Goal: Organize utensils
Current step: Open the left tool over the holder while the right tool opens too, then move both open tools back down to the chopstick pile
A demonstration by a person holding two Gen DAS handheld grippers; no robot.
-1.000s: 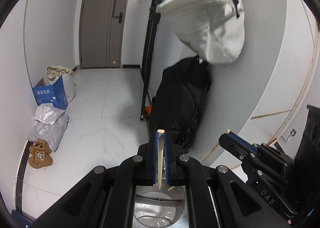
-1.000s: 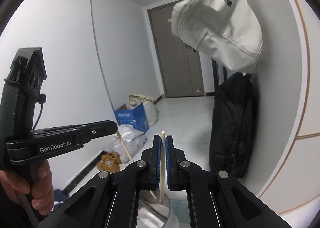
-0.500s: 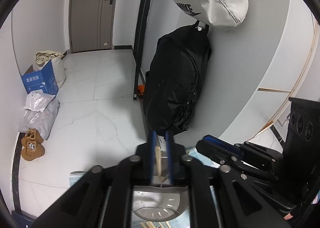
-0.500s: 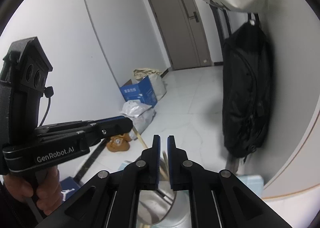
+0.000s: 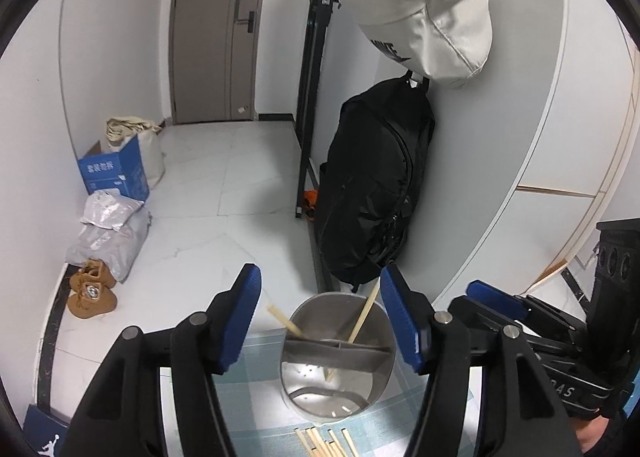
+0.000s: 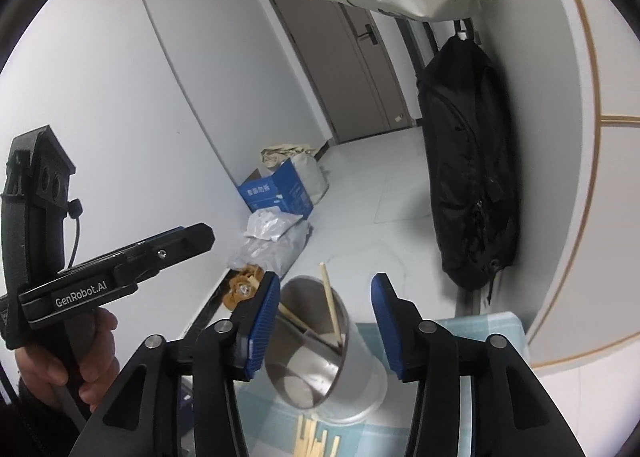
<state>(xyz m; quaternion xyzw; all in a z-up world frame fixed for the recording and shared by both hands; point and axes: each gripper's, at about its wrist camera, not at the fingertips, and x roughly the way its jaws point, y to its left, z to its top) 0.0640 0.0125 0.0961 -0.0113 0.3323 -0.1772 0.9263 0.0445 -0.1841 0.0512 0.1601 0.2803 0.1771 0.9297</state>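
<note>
Both chopsticks [image 5: 362, 315] I was pinching a second ago now stand in the divided steel holder [image 5: 338, 353], left gripper [image 5: 320, 321] and right gripper [image 6: 323, 323] spread wide and empty, so the loose sticks [image 5: 324, 443], probably chopsticks too, come next.

Checked cloth [image 5: 256, 389], steel utensil holder [image 5: 340, 393], loose chopsticks [image 5: 324, 443]

Silver holder [image 5: 372, 385], pale wooden chopsticks [image 5: 362, 317], light blue checked cloth [image 5: 256, 385], blue-padded black jaws.
</note>
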